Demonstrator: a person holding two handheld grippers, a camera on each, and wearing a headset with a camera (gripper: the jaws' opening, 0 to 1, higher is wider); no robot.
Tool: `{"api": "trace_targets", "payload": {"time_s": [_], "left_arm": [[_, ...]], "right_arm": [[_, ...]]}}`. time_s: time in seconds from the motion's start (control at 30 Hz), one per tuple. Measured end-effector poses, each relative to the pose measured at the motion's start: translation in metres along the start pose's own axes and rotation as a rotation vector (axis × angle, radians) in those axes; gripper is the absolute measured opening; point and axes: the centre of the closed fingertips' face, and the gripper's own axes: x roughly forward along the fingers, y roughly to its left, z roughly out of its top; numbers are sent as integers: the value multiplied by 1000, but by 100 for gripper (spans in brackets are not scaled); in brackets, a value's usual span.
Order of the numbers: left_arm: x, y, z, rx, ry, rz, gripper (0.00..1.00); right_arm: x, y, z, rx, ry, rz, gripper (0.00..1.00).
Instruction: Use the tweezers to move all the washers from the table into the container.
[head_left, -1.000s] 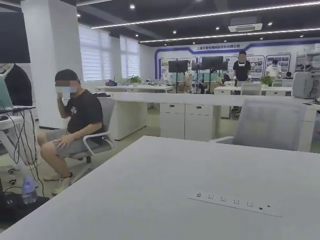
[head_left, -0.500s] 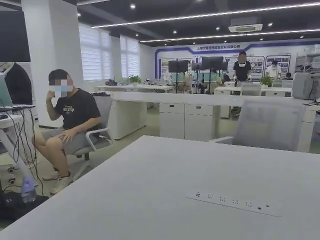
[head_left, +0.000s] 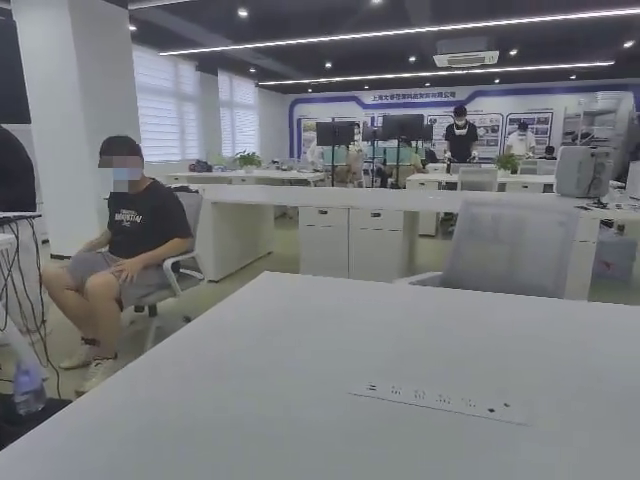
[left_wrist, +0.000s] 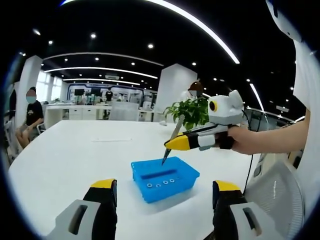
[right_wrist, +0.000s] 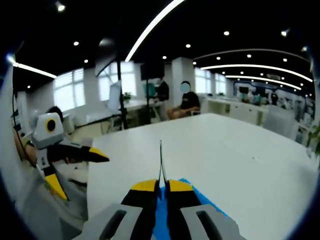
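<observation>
A blue container (left_wrist: 186, 173) sits on the white table (left_wrist: 75, 155) with several small washers (left_wrist: 161, 184) lying in it. In the left gripper view my left gripper (left_wrist: 166, 185) stands open, its jaws wide apart on the near side of the container with nothing between them. My right gripper (left_wrist: 178, 143) reaches in from the right, shut on metal tweezers (left_wrist: 169, 151) whose tips point down just above the container's far edge. In the right gripper view the tweezers (right_wrist: 161, 160) stick out of the shut right gripper (right_wrist: 161, 186). The container (right_wrist: 197, 197) lies partly hidden beneath, and the left gripper (right_wrist: 75, 169) hangs at the left.
The head view faces across the white table (head_left: 300, 380) with its inset socket strip (head_left: 440, 400), a grey chair (head_left: 510, 245) behind it and a seated person (head_left: 125, 250) at the left. A potted plant (left_wrist: 190, 112) stands beyond the container.
The head camera has turned, so the room has slid left in the picture. The seated person has lowered a hand from the face to the lap.
</observation>
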Motion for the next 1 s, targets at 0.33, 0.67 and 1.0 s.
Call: {"api": "trace_targets", "payload": {"time_s": [0.33,0.67,1.0], "left_arm": [[1,-7,-2,6,21,-26,79],[0,-29,-19,10,135,-161,66],[5,-78,-16,92,260,-432,25]], "right_arm": [[-45,27,-29,39,44,19,3],[-58,64,-72,48,165,177,3],[-63,86,-96,-78,287,282,3]]}}
